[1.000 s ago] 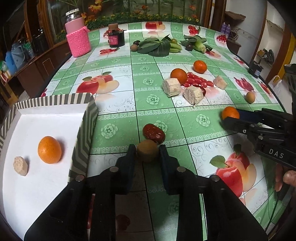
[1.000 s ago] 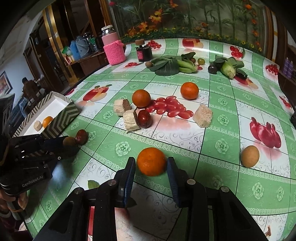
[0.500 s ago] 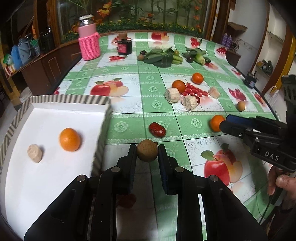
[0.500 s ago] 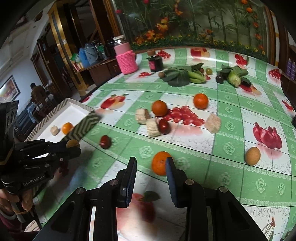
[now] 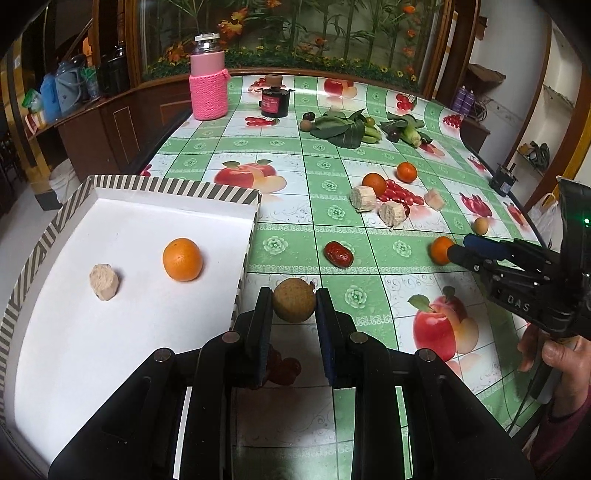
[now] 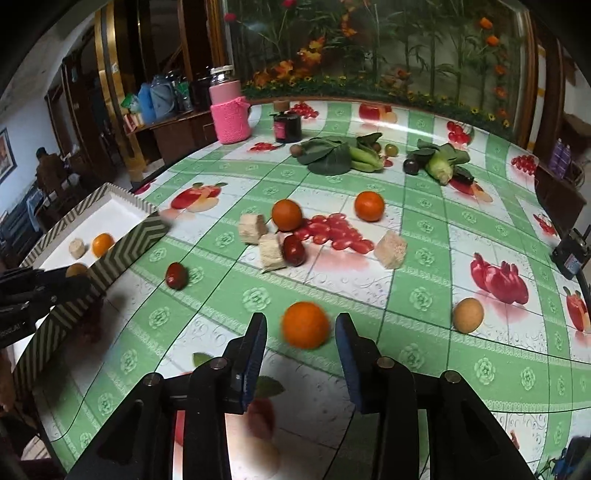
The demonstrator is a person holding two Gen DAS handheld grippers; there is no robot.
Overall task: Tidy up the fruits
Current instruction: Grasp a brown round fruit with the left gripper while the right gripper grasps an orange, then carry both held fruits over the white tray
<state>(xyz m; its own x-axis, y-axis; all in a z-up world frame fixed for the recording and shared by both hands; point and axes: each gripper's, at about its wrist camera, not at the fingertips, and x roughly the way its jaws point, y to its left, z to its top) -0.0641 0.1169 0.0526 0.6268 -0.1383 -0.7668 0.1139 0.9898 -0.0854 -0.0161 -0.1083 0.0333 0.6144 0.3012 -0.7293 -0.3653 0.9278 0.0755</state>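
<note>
Between the left fingers (image 5: 264, 314) sits a round fruit (image 5: 294, 300), the tray (image 5: 177, 188) to their left. A tangerine (image 6: 305, 324) lies on the table (image 6: 424, 258) between the right fingers (image 6: 347, 339).

Across the top of both views runs a glass-fronted panel (image 5: 332, 33) filled with green stems and orange flowers, framed in dark wood. At the upper left of the left wrist view a dark wooden sideboard (image 5: 92, 125) stands against the wall, with blue containers (image 5: 51, 96) on top. The floor (image 5: 22, 199) at the left edge is pale and bare. At the right edge a white wall (image 5: 554, 55) carries wooden shelves (image 5: 487, 74). In the right wrist view a framed picture (image 6: 7, 155) hangs on a pale blue wall at far left. The worktop (image 5: 325, 236) wears a glossy green-checked, fruit-printed cloth.
</note>
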